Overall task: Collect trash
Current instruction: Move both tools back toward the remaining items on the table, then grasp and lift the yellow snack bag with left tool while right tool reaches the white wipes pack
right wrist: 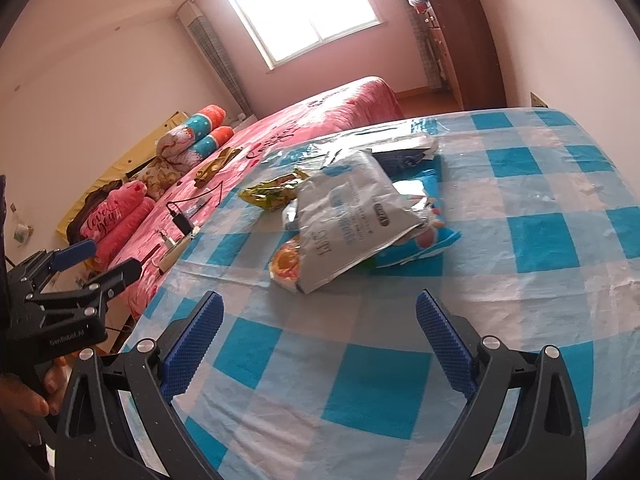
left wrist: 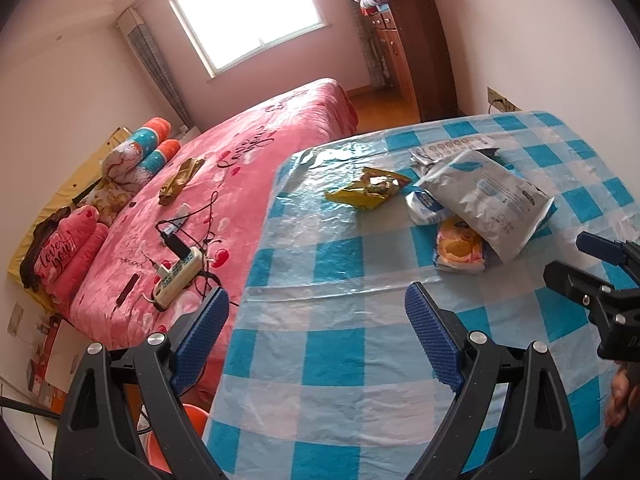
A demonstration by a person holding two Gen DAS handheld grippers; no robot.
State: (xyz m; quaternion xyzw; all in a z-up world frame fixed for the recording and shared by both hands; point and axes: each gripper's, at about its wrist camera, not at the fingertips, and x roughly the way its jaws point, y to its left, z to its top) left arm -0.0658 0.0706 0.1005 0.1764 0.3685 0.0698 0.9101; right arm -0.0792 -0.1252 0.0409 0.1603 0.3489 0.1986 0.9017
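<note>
Trash pile (left wrist: 460,204) seen upper right of left-wrist frame, on checked table (left wrist: 340,360). Grey foil bag (right wrist: 352,216) judged light, crinkly, slippery; free near edge best pinched. Left gripper (left wrist: 316,332) and right gripper (right wrist: 320,336) both spread, nothing grasped.

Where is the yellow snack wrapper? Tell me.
In the left wrist view the yellow snack wrapper lies on the checked tablecloth, near the bed-side edge, left of the big silver bag.

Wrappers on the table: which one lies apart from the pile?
The yellow-green snack wrapper, alone toward the bed side; the others overlap under the big silver bag.
</note>
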